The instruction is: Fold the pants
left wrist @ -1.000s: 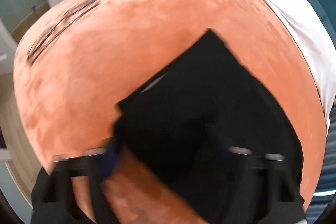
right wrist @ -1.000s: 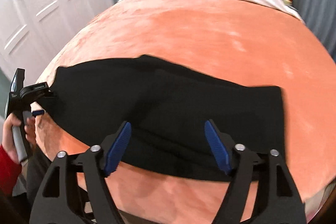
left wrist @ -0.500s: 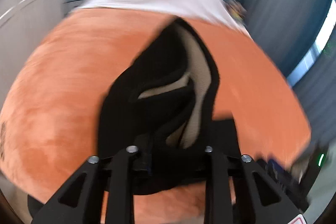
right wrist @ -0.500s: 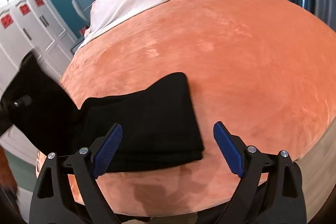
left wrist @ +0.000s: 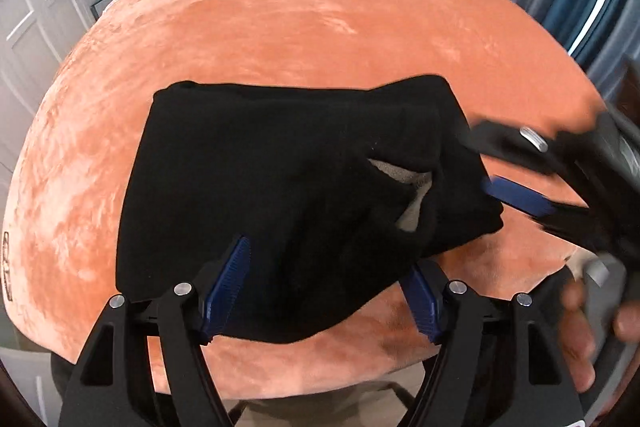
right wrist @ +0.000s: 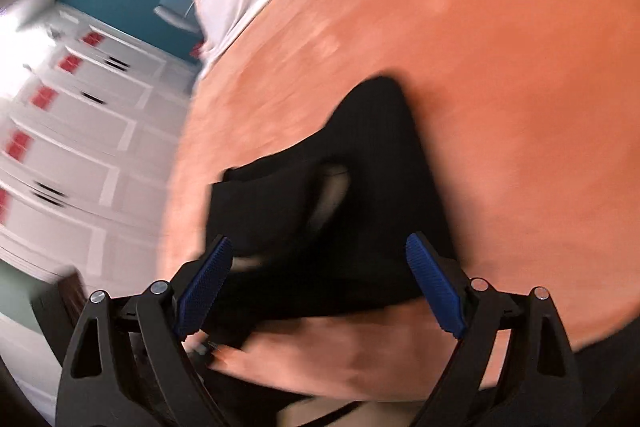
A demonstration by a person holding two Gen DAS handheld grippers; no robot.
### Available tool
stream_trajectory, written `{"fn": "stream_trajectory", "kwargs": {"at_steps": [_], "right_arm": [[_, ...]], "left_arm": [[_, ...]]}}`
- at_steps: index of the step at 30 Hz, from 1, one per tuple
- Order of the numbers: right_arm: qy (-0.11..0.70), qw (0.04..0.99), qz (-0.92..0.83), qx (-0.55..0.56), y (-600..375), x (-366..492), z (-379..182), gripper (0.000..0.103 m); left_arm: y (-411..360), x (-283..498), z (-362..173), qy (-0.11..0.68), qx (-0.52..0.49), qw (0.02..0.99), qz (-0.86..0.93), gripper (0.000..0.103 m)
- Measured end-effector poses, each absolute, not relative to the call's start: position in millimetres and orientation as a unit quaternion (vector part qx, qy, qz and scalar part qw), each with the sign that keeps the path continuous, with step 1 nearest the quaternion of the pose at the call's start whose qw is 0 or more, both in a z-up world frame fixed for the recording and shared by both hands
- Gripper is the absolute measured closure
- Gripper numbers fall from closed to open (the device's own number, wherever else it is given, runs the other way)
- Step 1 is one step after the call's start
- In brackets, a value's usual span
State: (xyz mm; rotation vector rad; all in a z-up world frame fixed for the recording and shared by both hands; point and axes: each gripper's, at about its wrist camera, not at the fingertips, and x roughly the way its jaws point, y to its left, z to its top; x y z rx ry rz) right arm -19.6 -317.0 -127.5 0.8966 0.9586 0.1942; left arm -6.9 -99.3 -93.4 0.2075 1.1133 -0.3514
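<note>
Bedroom, orange bed (left wrist: pixel 280 27): pants (left wrist: pixel 280 179) now a doubled black stack ahead of left gripper (left wrist: pixel 324 279); half a second ago one end hung lifted. Left gripper wide open, empty. Right gripper (right wrist: pixel 320 287) wide open, empty, at stack's right edge. Fold judged landed; pale lining gapes, wants smoothing

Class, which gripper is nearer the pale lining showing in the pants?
Right. The right gripper reaches the pants edge beside the lining; the left gripper is at their near edge.
</note>
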Motion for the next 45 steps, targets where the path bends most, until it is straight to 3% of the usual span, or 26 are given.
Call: {"fn": "stream_trajectory", "kwargs": {"at_steps": [3, 5, 6, 12, 14, 15, 16, 17, 20, 23, 25, 28, 33, 43, 44, 45], "right_arm": [[0.485, 0.755, 0.111, 0.427, -300.9, 12.0, -150.3, 0.017], [0.492, 0.752, 0.131, 0.419, -285.9, 24.6, -155.5, 0.075], [0.505, 0.758, 0.133, 0.390, -277.9, 31.8, -150.6, 0.091], [0.415, 0.868, 0.142, 0.231, -277.9, 34.7, -45.3, 0.090], [0.454, 0.859, 0.106, 0.210, -296.2, 51.7, -75.9, 0.075], [0.486, 0.845, 0.086, 0.206, -303.4, 59.8, -98.9, 0.072], [0.544, 0.814, 0.041, 0.200, -313.8, 64.0, -136.7, 0.074], [0.544, 0.810, 0.043, 0.217, -320.3, 57.7, -142.2, 0.074], [0.456, 0.847, 0.022, 0.273, -342.8, 13.8, -105.6, 0.071], [0.438, 0.853, 0.025, 0.282, -347.9, -14.0, -90.4, 0.072], [0.449, 0.854, 0.025, 0.262, -340.3, -17.5, -95.3, 0.089], [0.476, 0.852, 0.012, 0.218, -334.5, -11.5, -113.4, 0.095], [0.495, 0.850, 0.056, 0.170, -305.4, 1.7, -119.9, 0.095], [0.500, 0.804, 0.155, 0.282, -327.1, 10.8, -109.4, 0.092], [0.499, 0.802, 0.168, 0.283, -327.8, 9.4, -104.2, 0.091], [0.500, 0.802, 0.173, 0.279, -326.0, 9.7, -99.8, 0.082]], "left_arm": [[-97.6, -17.9, -81.0, 0.522, 0.103, 0.825, -0.191, 0.033], [-91.5, -29.6, -70.9, 0.511, 0.112, 0.829, -0.200, 0.027], [-85.2, -35.9, -62.2, 0.501, 0.116, 0.833, -0.202, 0.023], [-51.8, -38.9, -17.0, 0.423, 0.116, 0.883, -0.168, 0.016], [-45.8, -19.7, -27.2, 0.430, 0.113, 0.885, -0.140, 0.016], [-45.0, -11.3, -35.2, 0.441, 0.115, 0.880, -0.131, 0.016], [-41.9, 1.1, -48.5, 0.462, 0.124, 0.872, -0.104, 0.016], [-38.5, 6.0, -52.8, 0.470, 0.128, 0.869, -0.090, 0.016], [-16.3, 19.4, -55.2, 0.472, 0.107, 0.873, -0.063, 0.016], [-9.4, 37.9, -58.1, 0.482, 0.071, 0.871, -0.065, 0.016], [-17.2, 48.7, -62.1, 0.493, 0.056, 0.865, -0.080, 0.016], [-40.8, 61.7, -75.6, 0.506, 0.055, 0.855, -0.097, 0.016], [-63.2, 76.2, -123.7, 0.567, 0.092, 0.816, -0.065, 0.016], [-67.3, 68.5, -128.6, 0.563, 0.095, 0.818, -0.070, 0.016], [-66.6, 68.2, -125.1, 0.563, 0.084, 0.819, -0.077, 0.016], [-65.6, 67.4, -122.6, 0.563, 0.073, 0.819, -0.085, 0.016]]}}
